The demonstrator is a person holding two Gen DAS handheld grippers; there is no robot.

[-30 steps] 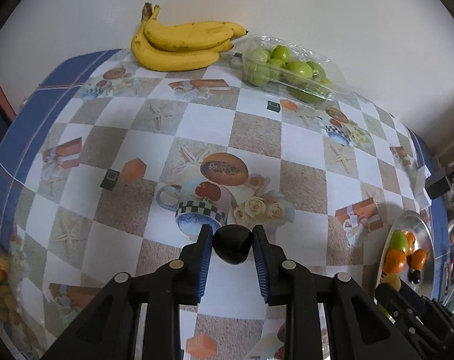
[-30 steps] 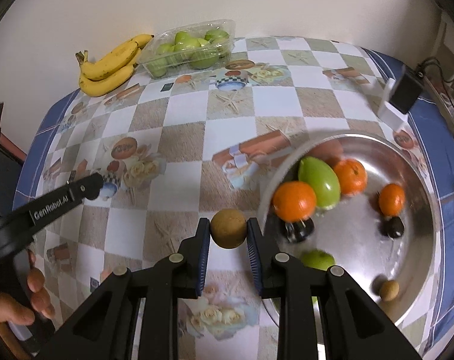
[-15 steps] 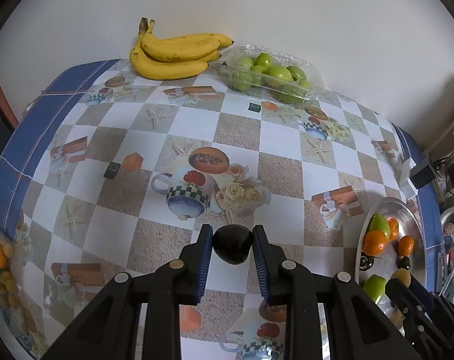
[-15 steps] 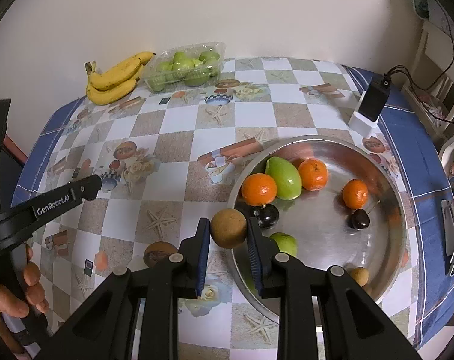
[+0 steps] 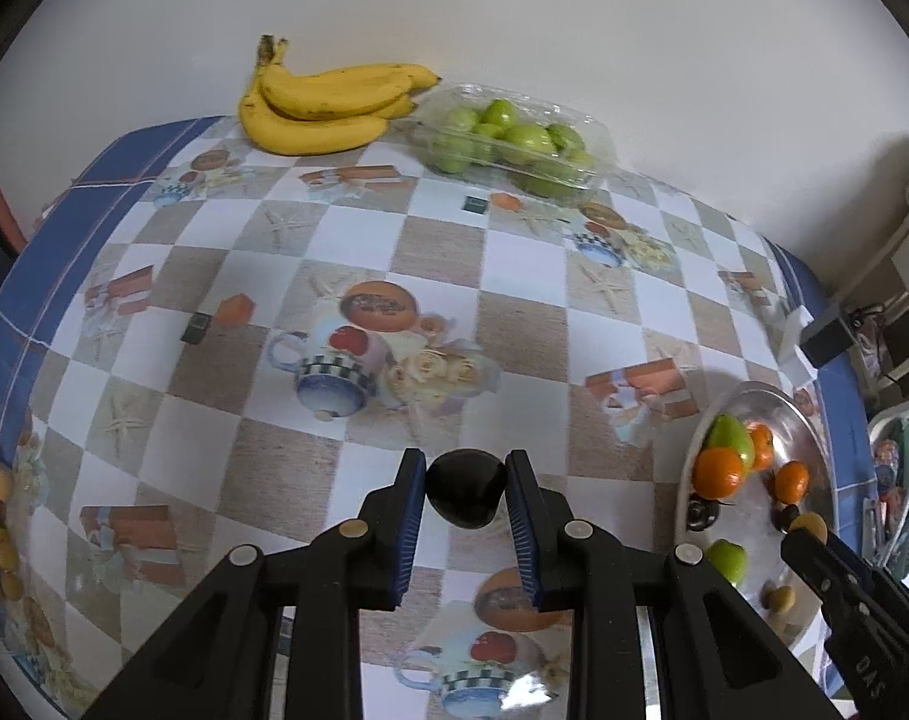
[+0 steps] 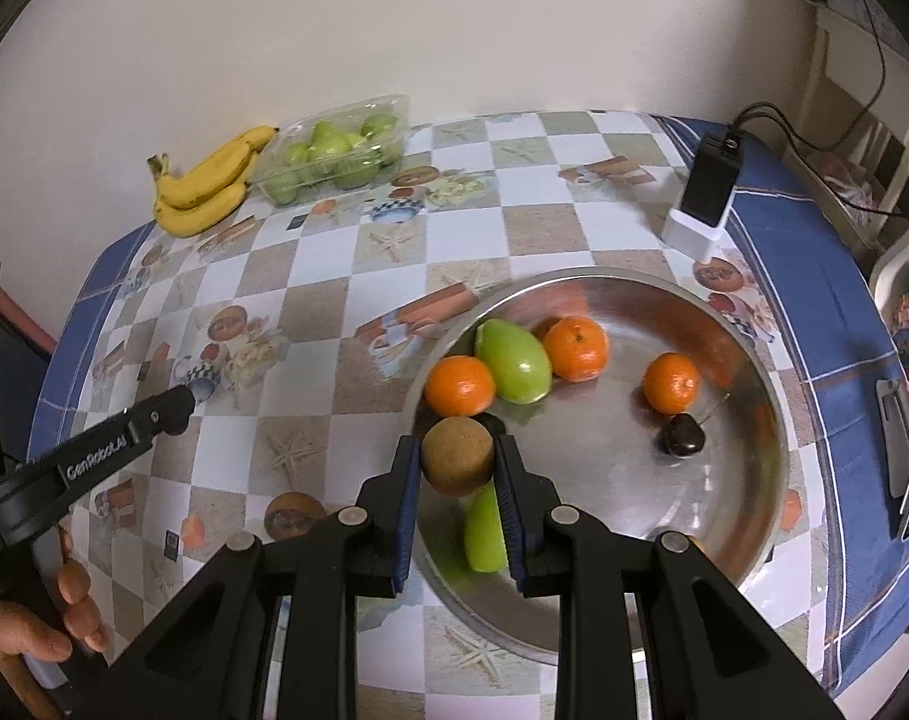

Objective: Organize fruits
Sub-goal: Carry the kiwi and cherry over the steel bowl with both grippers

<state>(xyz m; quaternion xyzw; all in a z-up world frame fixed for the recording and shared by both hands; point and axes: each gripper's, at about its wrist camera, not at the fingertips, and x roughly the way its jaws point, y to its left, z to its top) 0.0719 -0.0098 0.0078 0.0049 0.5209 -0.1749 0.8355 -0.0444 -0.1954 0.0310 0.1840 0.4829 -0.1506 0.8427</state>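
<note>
My left gripper (image 5: pixel 466 480) is shut on a small dark round fruit (image 5: pixel 466 489), held above the checkered tablecloth, left of the steel bowl (image 5: pixel 814 420). My right gripper (image 6: pixel 458 459) is shut on a brown round fruit (image 6: pixel 458 456), held over the near left rim of the steel bowl (image 6: pixel 754 372). In the bowl lie three oranges (image 6: pixel 460 385), a green mango (image 6: pixel 514 360), a dark cherry (image 6: pixel 681 435) and a green fruit (image 6: pixel 484 531) partly hidden under my fingers. The left gripper's arm (image 6: pixel 124 438) shows at the left of the right wrist view.
Bananas (image 5: pixel 328 108) and a clear box of green fruits (image 5: pixel 514 144) lie at the table's far edge by the wall. A black charger on a white block (image 6: pixel 706 192) stands behind the bowl. A hand (image 6: pixel 46 618) grips the left tool. Clutter sits beyond the right table edge.
Both grippers have drawn back and up with their fruits. The right one has shifted from beside the bowl to over its near left rim; the bowl shows more fully.
</note>
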